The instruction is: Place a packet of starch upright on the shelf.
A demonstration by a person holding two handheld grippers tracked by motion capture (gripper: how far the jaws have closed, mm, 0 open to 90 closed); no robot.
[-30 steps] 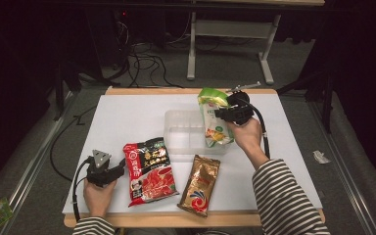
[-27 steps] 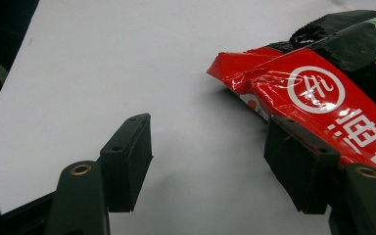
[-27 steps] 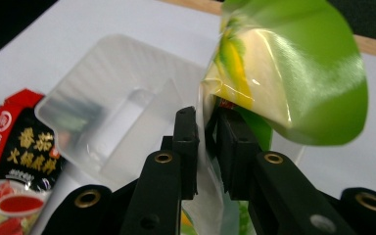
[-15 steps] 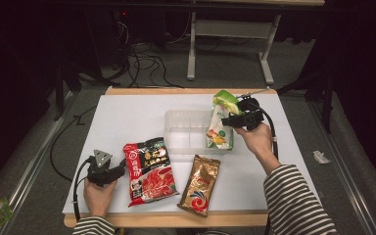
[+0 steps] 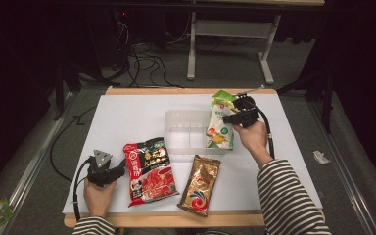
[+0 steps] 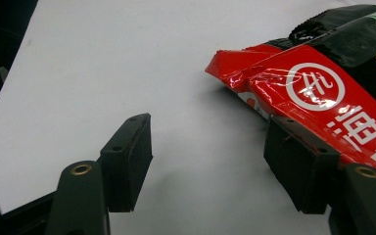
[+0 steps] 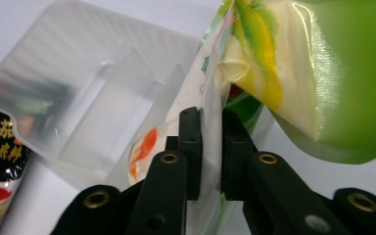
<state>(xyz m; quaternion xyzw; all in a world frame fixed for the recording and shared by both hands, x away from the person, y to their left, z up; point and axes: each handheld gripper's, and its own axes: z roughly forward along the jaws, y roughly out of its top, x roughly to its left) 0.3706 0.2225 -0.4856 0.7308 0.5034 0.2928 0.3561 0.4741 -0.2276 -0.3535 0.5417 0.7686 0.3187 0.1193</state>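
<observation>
My right gripper [image 5: 231, 117] [image 7: 210, 147] is shut on a green and white pouch [image 5: 220, 126] [image 7: 293, 73], pinching its edge. The pouch hangs over the right end of a clear plastic tray [image 5: 188, 131] [image 7: 93, 93], its lower end at the tray's right rim. My left gripper [image 5: 121, 167] [image 6: 210, 166] rests open on the table at the front left. One jaw touches the top left corner of a red and black packet [image 5: 148, 169] [image 6: 323, 83] lying flat. A gold packet [image 5: 199, 184] lies in front of the tray.
The white table top [image 5: 127, 117] has bare room at the back left and the right side. Its wooden edge [image 5: 176, 219] runs along the front. Cables lie on the floor beyond the table, with a metal stand [image 5: 230, 29] farther back.
The right gripper has carried the green and white pouch rightward, from above the tray's middle to its right end. The left gripper has stayed put.
</observation>
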